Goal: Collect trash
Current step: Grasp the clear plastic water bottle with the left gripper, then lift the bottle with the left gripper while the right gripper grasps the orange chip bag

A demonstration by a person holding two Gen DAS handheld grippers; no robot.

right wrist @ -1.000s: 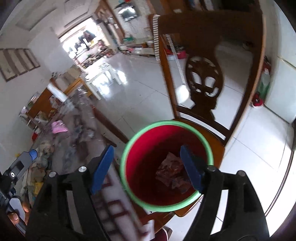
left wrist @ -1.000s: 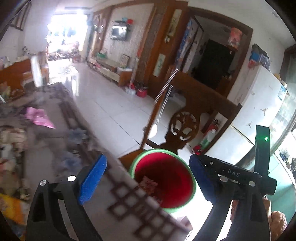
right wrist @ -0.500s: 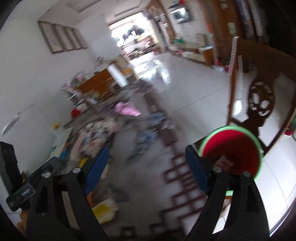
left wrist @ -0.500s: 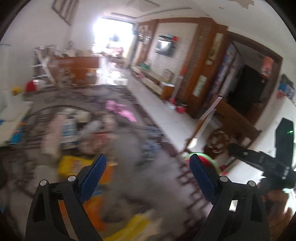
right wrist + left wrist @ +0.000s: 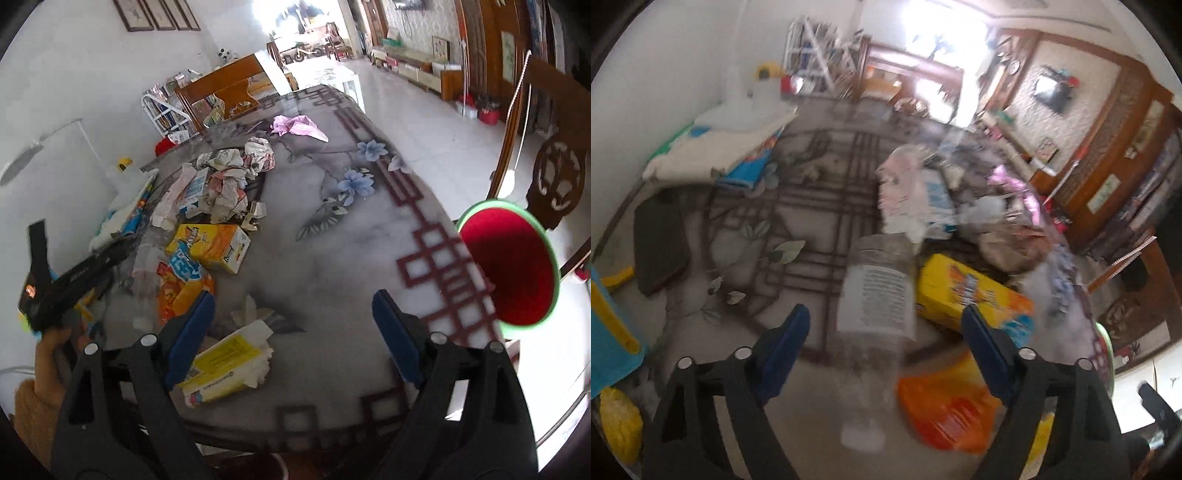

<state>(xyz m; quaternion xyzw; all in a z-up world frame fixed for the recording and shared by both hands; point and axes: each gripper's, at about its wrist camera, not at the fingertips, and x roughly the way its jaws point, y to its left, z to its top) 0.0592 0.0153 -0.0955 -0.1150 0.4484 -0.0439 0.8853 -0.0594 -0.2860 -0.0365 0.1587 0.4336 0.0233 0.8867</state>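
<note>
On the table [image 5: 332, 236], a glass-topped one printed with blue flowers and a dark red fret border, the trash lies mostly toward the far left side. A heap of crumpled paper [image 5: 232, 173] sits well back, a pink wrapper [image 5: 299, 125] lies beyond it toward the far edge, and a yellow carton [image 5: 210, 245] rests nearer, with an orange packet [image 5: 181, 284] touching its near side. Close to the near edge a yellow tissue pack [image 5: 221, 363] lies just beside the left pad of the right gripper [image 5: 291, 325]. Its jaws are opening and nothing is between them; only bare tabletop shows in the gap. Off the right edge of the table stands the red bin [image 5: 509, 266] with a green rim, in front of a carved wooden chair [image 5: 554, 177].

Over the left side of the table the left gripper [image 5: 884, 336] hangs above a clear plastic bottle [image 5: 877, 295] with a white label, which lies on the glass between its blue pads. The jaws are closing, yet neither pad touches the bottle. A hand [image 5: 55, 343] in an orange-brown sleeve holds this gripper
</note>
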